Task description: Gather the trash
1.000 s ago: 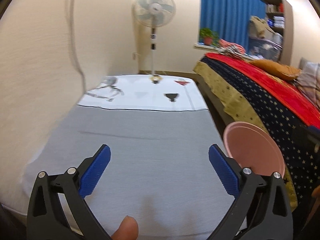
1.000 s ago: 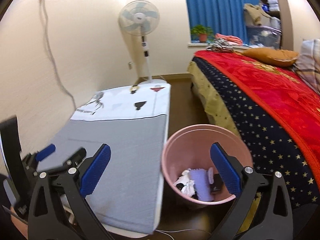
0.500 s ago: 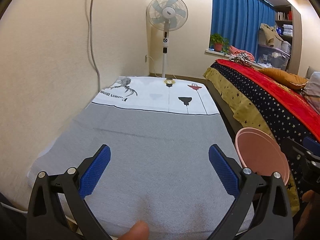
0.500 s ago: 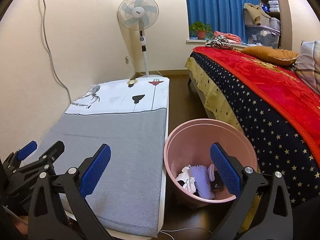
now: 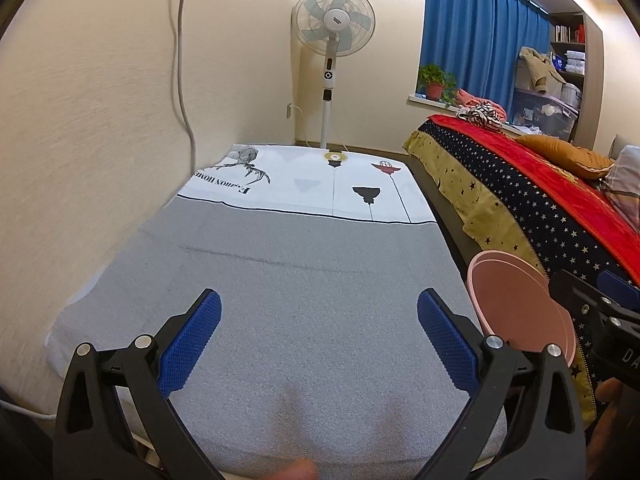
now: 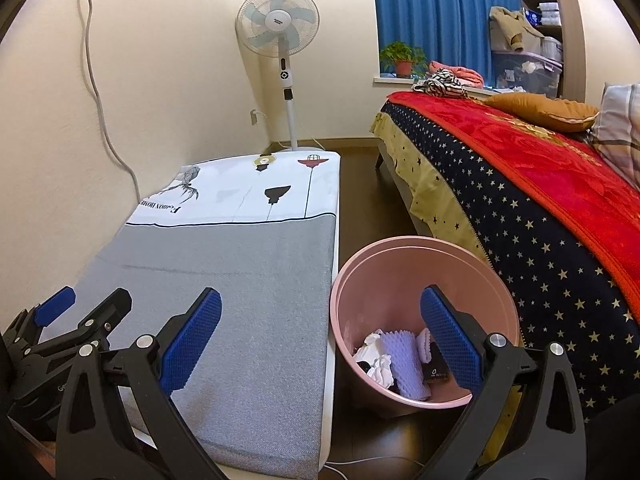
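Trash lies in the pink bin at 5 o'clock, between mattress and bed. Right gripper and left gripper both gape wide, holding nothing, over grey fabric.

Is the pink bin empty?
No, the pink bin holds trash: crumpled white paper, a purple foam piece and a dark packet.

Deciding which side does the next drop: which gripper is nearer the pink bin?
Right. The right gripper hangs open by the pink bin, one finger over its mouth. The left gripper, also open, sits over the grey mattress, bin off to its right.
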{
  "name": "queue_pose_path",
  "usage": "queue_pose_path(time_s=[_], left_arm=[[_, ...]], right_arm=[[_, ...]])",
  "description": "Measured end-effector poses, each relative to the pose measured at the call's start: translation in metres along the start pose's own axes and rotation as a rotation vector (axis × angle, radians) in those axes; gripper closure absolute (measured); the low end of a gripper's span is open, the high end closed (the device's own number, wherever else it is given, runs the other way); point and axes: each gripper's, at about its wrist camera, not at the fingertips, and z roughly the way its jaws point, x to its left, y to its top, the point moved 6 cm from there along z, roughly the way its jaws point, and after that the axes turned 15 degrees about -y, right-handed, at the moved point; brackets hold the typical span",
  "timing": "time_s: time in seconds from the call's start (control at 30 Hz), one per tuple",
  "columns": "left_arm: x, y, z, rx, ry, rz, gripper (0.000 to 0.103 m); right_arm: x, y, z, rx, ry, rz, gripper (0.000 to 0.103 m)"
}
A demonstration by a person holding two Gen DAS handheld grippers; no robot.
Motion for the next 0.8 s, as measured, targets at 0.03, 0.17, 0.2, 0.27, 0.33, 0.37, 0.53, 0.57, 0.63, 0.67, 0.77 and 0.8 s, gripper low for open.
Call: queue_pose_path(time_s=[0.03, 0.17, 0.2, 0.27, 0.33, 0.37, 0.53, 0.57, 0.63, 0.67, 0.77, 0.8], left_arm=[[0.0, 0.0001, -0.0001, 0.0, 0.001, 0.0, 0.008], [-0.0002, -0.0007, 0.0003, 0.0, -0.001, 0.002, 0.008], [0.0004, -0.0002, -0.0001, 0.0, -0.001, 0.003, 0.008], [0.0006, -0.0007, -0.0004, 0.0, -0.001, 0.002, 0.008], [0.0005, -0.0005, -0.0005, -0.001, -0.001, 0.002, 0.008], [0.0004, -0.0008, -0.0005, -0.001, -0.001, 0.001, 0.008], [0.0003, -0.0008, -0.0006, -0.002, -0.003, 0.001, 0.008], [0.0003, -0.0009, -0.0005, -0.002, -0.003, 0.001, 0.008], [0.0004, -0.0009, -0.0006, -0.002, -0.002, 0.0, 0.008], [0.0004, -0.0009, -0.0006, -0.002, -0.002, 0.0, 0.008], [0.0002, -0.0012, -0.0008, -0.002, -0.002, 0.0, 0.008], [0.0002, -0.0012, -0.0008, -0.002, -0.002, 0.0, 0.008]], right_arm=[[-0.0002, -0.0004, 0.0007, 0.0, 0.001, -0.001, 0.005], [0.0002, -0.0007, -0.0008, 0.0, 0.002, -0.001, 0.005], [0.0003, -0.0006, -0.001, -0.001, 0.003, -0.001, 0.005], [0.0003, -0.0009, -0.0015, -0.003, 0.004, -0.003, 0.005], [0.0009, -0.0009, -0.0021, -0.004, 0.006, -0.004, 0.005], [0.0013, -0.0009, -0.0027, -0.006, 0.006, -0.005, 0.005], [0.0016, -0.0009, -0.0027, -0.006, 0.005, -0.006, 0.005], [0.0015, -0.0011, -0.0026, -0.006, 0.004, -0.006, 0.005], [0.0015, -0.0013, -0.0027, -0.005, 0.005, -0.005, 0.005], [0.0015, -0.0009, -0.0028, -0.006, 0.005, -0.006, 0.005], [0.0015, -0.0011, -0.0028, -0.006, 0.006, -0.007, 0.005], [0.0017, -0.0008, -0.0028, -0.006, 0.005, -0.007, 0.005]])
